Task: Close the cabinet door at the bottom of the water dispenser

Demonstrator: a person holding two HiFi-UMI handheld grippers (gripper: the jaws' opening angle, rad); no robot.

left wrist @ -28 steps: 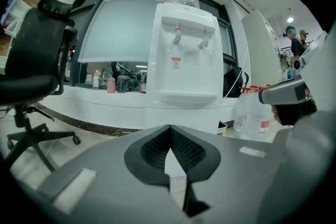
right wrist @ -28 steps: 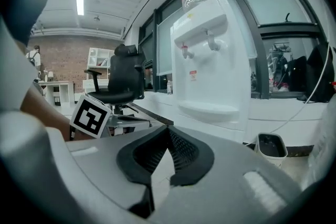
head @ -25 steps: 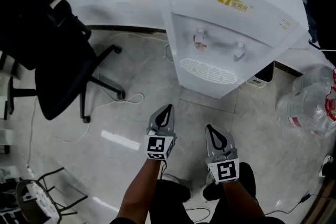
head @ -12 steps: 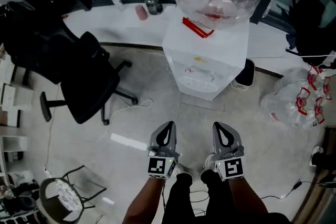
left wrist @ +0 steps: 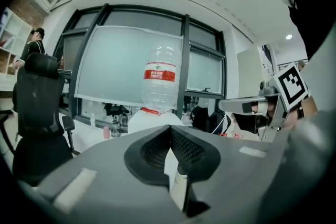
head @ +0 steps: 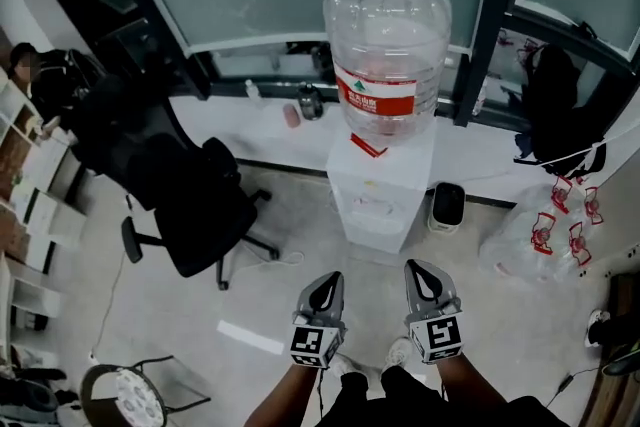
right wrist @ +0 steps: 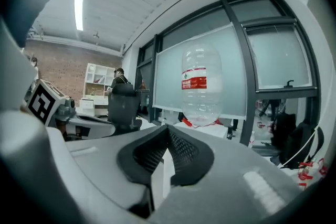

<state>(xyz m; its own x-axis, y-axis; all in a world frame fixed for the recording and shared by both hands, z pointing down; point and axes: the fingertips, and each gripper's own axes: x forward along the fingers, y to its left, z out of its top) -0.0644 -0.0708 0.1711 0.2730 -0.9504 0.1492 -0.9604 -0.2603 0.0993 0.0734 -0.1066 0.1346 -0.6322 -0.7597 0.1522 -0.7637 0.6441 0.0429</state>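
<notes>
Water dispenser point(head: 380, 207) topped by clear bottle point(head: 388, 45), left gripper point(head: 331, 279) and right gripper point(head: 417, 269) near its front, both jaws closed on nothing, black office chair point(head: 200, 207) to its left.

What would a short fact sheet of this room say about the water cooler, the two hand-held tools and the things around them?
Main item: white floor-standing water dispenser
On top of it: clear plastic bottle with a red label, upside down
Bottom cabinet door: not visible from this angle
Left gripper: jaws shut, empty, apart from the dispenser
Right gripper: jaws shut, empty, apart from the dispenser
Left of dispenser: black office chair
Right of dispenser: small black box, clear plastic bag
</notes>
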